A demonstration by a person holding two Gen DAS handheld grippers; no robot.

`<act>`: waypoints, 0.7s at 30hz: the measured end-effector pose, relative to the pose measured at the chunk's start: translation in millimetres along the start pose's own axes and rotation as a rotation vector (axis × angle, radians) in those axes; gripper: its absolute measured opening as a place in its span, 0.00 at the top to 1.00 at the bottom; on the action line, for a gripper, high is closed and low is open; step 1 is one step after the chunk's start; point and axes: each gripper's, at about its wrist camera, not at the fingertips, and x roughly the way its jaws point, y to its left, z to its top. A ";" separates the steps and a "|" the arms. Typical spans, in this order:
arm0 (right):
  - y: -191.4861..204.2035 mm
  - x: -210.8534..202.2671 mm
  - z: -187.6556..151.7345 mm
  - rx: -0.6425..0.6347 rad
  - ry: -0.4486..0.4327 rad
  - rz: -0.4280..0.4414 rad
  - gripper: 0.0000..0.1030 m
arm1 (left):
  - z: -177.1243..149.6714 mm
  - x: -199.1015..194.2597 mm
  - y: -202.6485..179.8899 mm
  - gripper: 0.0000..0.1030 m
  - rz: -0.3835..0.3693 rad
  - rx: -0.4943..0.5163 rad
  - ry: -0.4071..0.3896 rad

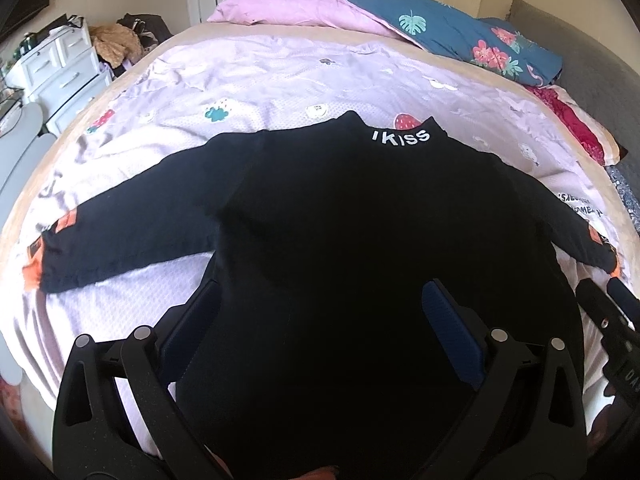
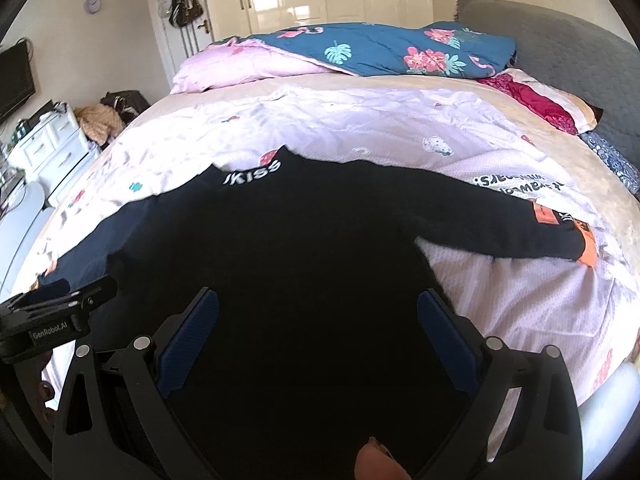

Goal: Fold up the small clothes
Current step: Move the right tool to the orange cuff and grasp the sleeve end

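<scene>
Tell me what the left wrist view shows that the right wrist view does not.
Only the left wrist view shows the left sleeve's orange cuff and the left tool open over the black top. Only the right wrist view shows the wall clock, hanging bags, TV and the right tool, open. Both show the top spread flat, the floral quilt and white drawers.
</scene>
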 end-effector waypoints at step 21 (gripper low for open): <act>-69.6 51.6 57.4 0.184 0.006 -0.134 0.04 | 67.1 48.5 -44.5 0.08 -0.051 0.026 0.016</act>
